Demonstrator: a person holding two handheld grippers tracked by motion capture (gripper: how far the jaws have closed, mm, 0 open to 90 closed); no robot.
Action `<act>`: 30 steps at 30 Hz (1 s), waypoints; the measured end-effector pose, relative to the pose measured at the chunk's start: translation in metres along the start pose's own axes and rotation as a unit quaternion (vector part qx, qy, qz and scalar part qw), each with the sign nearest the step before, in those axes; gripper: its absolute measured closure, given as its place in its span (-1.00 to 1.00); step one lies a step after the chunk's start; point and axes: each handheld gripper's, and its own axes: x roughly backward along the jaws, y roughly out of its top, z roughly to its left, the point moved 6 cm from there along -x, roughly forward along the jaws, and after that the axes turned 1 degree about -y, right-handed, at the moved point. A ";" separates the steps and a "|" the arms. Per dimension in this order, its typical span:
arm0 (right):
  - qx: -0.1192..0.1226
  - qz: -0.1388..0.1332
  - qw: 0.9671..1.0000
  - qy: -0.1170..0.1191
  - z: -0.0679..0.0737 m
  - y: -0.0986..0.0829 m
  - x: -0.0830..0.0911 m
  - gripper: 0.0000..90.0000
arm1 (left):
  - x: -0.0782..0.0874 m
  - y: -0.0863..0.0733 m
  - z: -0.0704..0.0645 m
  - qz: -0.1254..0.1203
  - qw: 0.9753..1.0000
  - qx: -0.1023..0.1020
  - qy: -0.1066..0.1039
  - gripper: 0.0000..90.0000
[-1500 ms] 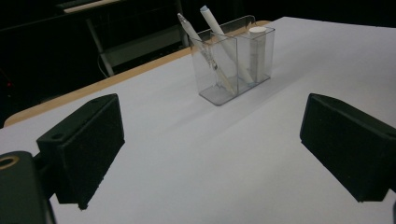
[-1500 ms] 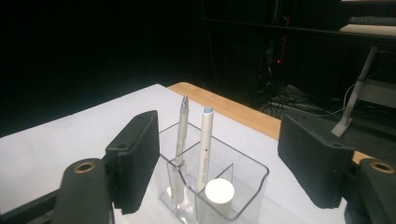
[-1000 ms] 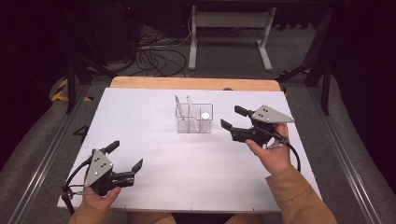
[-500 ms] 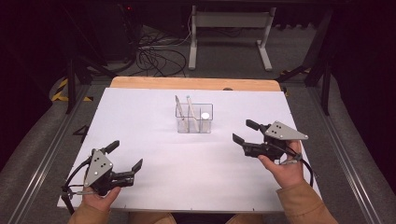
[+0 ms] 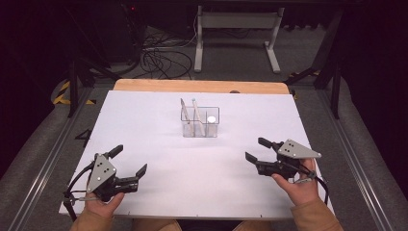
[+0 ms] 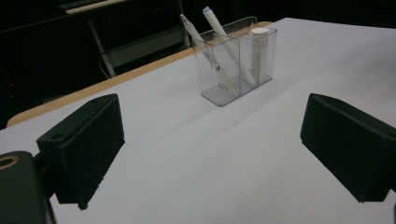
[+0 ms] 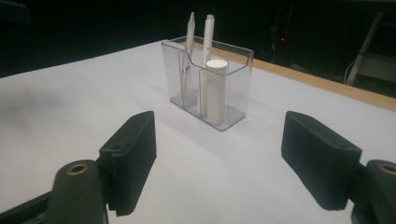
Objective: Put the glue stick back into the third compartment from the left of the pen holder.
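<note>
Our left gripper [image 5: 129,161] at 7 o'clock, right gripper [image 5: 255,150] at 4: both gaping wide, empty; clear organizer [image 5: 200,122] mid-table.

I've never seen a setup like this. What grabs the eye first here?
A clear plastic holder stands alone mid-table on the white table, holding two pens that lean in its compartments and a short white cylinder standing upright. Nearer the person, a hand grips a black claw on each side, the left claw and the right claw, both open, holding nothing, and apart from the holder.
</note>
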 end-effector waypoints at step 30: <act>-0.008 0.028 1.000 0.004 0.004 -0.042 -0.001 -0.35 | -0.002 -0.004 0.001 0.005 1.000 -0.001 -0.002 -0.85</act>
